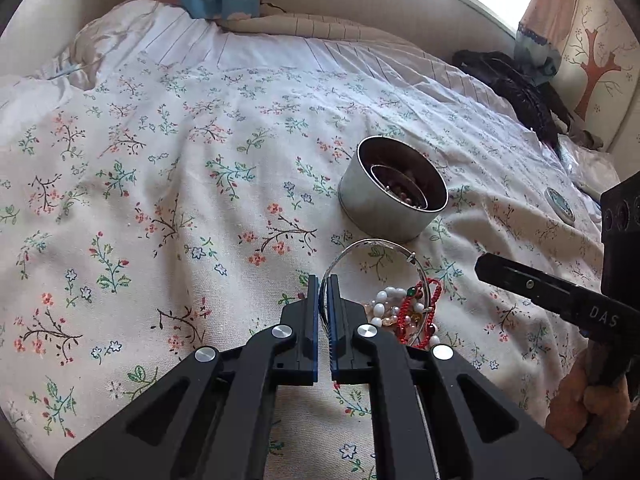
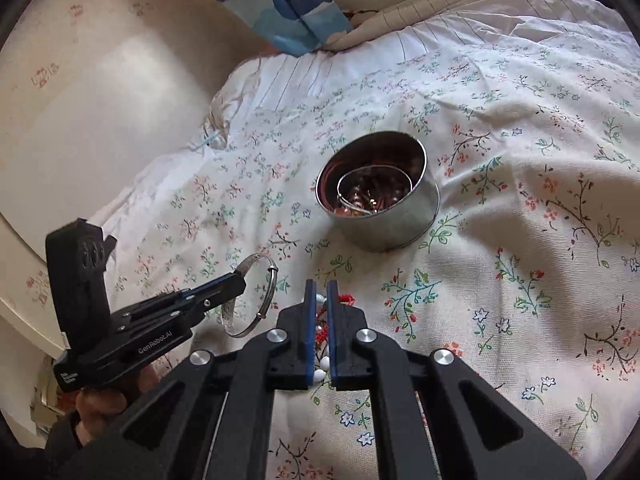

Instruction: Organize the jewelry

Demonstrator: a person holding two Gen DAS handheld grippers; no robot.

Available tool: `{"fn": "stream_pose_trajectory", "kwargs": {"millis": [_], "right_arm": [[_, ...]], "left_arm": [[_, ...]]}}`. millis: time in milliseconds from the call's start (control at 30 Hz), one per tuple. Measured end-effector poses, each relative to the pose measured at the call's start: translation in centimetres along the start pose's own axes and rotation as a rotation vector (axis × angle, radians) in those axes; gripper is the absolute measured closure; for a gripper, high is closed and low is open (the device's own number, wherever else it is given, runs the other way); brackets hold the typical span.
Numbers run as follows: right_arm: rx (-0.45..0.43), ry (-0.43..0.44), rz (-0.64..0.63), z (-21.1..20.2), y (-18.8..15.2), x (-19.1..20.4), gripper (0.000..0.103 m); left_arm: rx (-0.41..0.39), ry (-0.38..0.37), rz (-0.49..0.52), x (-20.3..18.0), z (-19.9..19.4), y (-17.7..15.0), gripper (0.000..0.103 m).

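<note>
My left gripper (image 1: 323,280) is shut on a thin silver bangle (image 1: 376,241), which arcs up and to the right from its tips. From the right wrist view the left gripper (image 2: 241,278) holds that bangle (image 2: 228,320) above the bed. A tangle of white beads and red cord bracelet (image 1: 400,312) lies on the floral bedspread just right of my left fingers. My right gripper (image 2: 320,285) is shut, with the beads and red cord (image 2: 347,300) showing through its narrow gap. In the left wrist view the right gripper (image 1: 480,266) stands apart from the tangle. A round metal tin (image 1: 372,212) (image 2: 400,232) holds more jewelry.
The tin's lid (image 1: 560,204) lies at the right on the bedspread. A dark garment (image 1: 516,88) is heaped at the far right by the wall. A blue patterned pillow (image 2: 288,12) leans at the head of the bed. A person's hand (image 2: 100,404) holds the left gripper.
</note>
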State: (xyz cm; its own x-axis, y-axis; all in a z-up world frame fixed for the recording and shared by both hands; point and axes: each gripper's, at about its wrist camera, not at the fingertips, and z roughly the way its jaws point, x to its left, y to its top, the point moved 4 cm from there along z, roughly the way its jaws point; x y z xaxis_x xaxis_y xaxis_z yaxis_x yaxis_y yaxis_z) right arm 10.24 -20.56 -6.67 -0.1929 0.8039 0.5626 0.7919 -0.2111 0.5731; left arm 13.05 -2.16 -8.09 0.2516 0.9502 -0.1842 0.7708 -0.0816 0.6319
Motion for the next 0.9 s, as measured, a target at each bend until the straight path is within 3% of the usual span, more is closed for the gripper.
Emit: {"fn": "stream_pose_trajectory", "kwargs": {"millis": [133, 233, 300, 333, 367, 400, 433, 667, 900], "right_arm": [[0.024, -0.022, 0.037, 0.8, 0.1, -0.7, 0.095], [0.069, -0.067, 0.03, 2.7, 0.0, -1.1, 0.034], [0.111, -0.071, -0.012, 4.2, -0.3, -0.5, 0.036], [0.14, -0.077, -0.033, 4.9, -0.6, -0.2, 0.048], [0.17, -0.085, -0.048, 5.7, -0.9, -0.1, 0.076], [0.182, -0.088, -0.051, 5.9, -1.0, 0.0, 0.089], [0.167, -0.079, -0.052, 5.6, -1.0, 0.2, 0.092], [-0.02, 0.044, 0.062, 0.1, 0.6, -0.3, 0.094], [-0.145, 0.093, 0.1, -3.0, 1.9, -0.6, 0.094]], "left_arm": [[-0.011, 0.014, 0.016, -0.3, -0.2, 0.2, 0.099], [-0.01, 0.014, 0.011, -0.2, -0.2, 0.2, 0.099], [-0.008, 0.014, 0.009, -0.2, -0.1, 0.2, 0.099], [-0.007, 0.016, 0.009, -0.2, -0.1, 0.2, 0.099], [-0.006, 0.016, 0.009, -0.1, 0.0, 0.3, 0.099], [-0.005, 0.015, 0.008, -0.1, 0.0, 0.3, 0.099], [-0.007, 0.017, 0.008, -0.1, -0.1, 0.3, 0.099], [-0.058, 0.047, 0.035, -1.1, -0.9, 0.8, 0.099], [-0.11, 0.063, 0.083, -3.2, -1.6, 1.9, 0.099]]}}
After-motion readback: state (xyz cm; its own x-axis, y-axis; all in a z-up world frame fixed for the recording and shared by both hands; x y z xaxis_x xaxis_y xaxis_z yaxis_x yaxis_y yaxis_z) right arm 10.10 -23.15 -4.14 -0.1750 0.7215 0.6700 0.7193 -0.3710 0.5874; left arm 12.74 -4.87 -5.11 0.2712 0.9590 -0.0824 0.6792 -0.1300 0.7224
